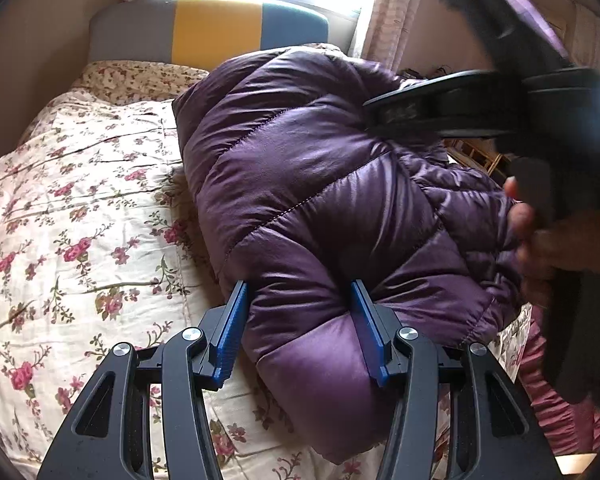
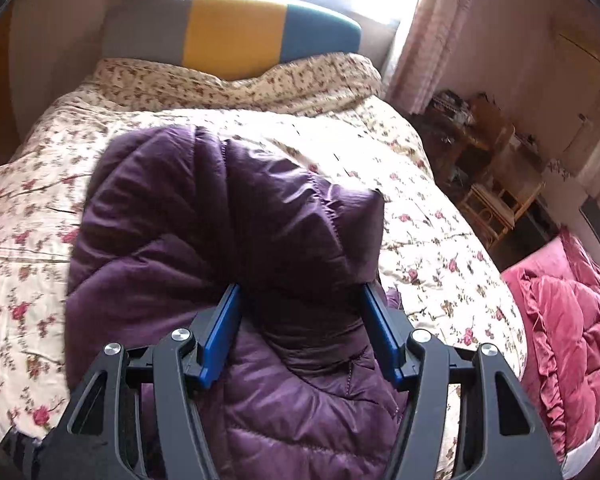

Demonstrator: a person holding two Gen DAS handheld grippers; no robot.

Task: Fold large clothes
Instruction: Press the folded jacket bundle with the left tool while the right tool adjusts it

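A purple quilted puffer jacket lies bunched in a thick roll over the floral bed quilt. My left gripper is shut on the near end of the roll, its blue pads sunk into the padding on both sides. In the right wrist view the jacket bulges up between the fingers of my right gripper, which is shut on a fat fold. The right tool's black body and the hand holding it press against the jacket's far right side in the left wrist view.
A grey, yellow and blue headboard stands at the far end of the bed under a bright window. A pink ruffled quilt lies off the bed's right edge. Wicker furniture and clutter stand by the right wall.
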